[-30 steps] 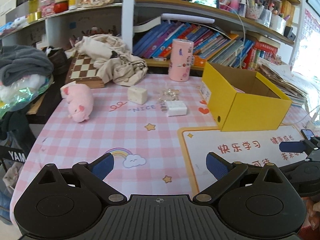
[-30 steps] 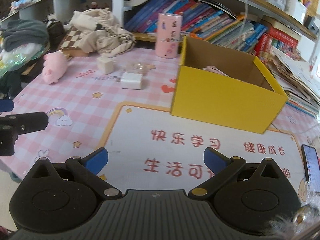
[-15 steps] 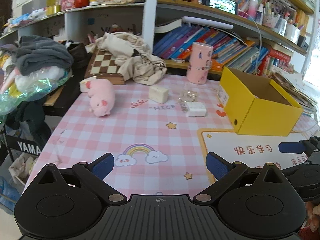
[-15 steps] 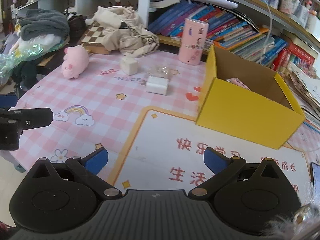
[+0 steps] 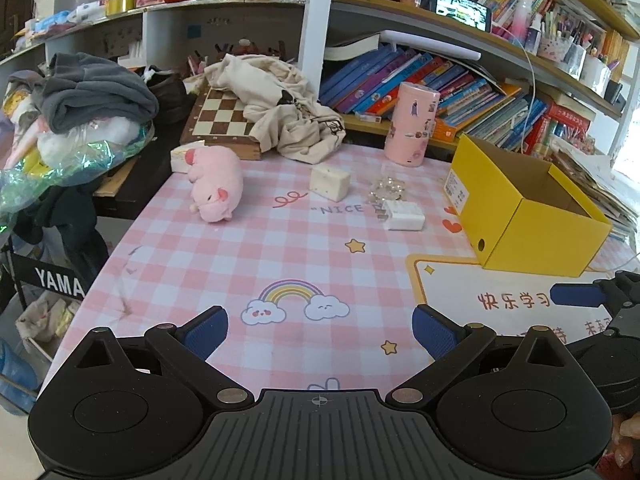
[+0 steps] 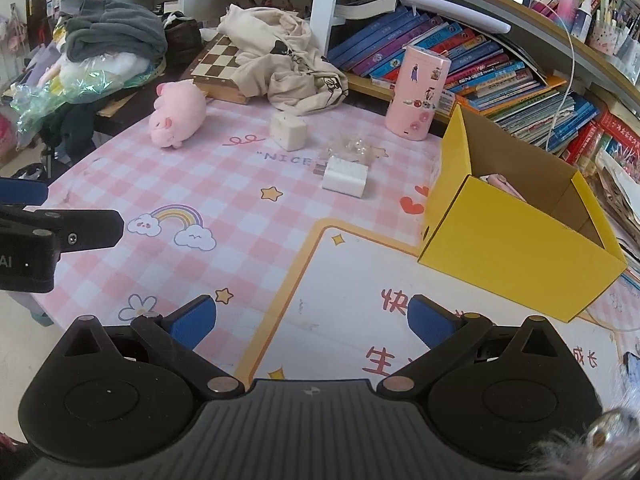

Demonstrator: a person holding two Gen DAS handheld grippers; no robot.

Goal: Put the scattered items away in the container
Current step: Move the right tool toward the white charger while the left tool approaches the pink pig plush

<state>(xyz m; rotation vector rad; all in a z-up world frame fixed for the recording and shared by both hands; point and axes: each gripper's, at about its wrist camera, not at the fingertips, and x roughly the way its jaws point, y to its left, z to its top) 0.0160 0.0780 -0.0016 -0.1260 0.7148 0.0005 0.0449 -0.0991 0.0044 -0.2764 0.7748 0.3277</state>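
A yellow cardboard box (image 5: pixel 532 216) (image 6: pixel 516 240) stands open on the right of the pink checked table, with something pink lying inside (image 6: pixel 502 184). Scattered to its left are a pink plush pig (image 5: pixel 214 188) (image 6: pixel 176 114), a cream cheese-shaped block (image 5: pixel 330 182) (image 6: pixel 288 132), a clear crinkly wrapper (image 5: pixel 386 188) (image 6: pixel 352 146) and a white charger plug (image 5: pixel 402 216) (image 6: pixel 344 176). My left gripper (image 5: pixel 320 326) hangs open over the table's near edge, holding nothing. My right gripper (image 6: pixel 312 318) is open too, over the white mat, well short of the items.
A pink cylinder tin (image 5: pixel 412 124) stands behind the items. A chessboard (image 5: pixel 224 116) under beige cloth (image 5: pixel 280 108) sits at the back left. Bookshelves (image 5: pixel 460 92) line the far side. Grey clothes (image 5: pixel 96 92) pile up beyond the table's left edge. A phone (image 6: pixel 632 364) lies at the right.
Both grippers have pulled back and risen from the table, so more of it shows and the items and box look farther away. Nothing on the table has moved.
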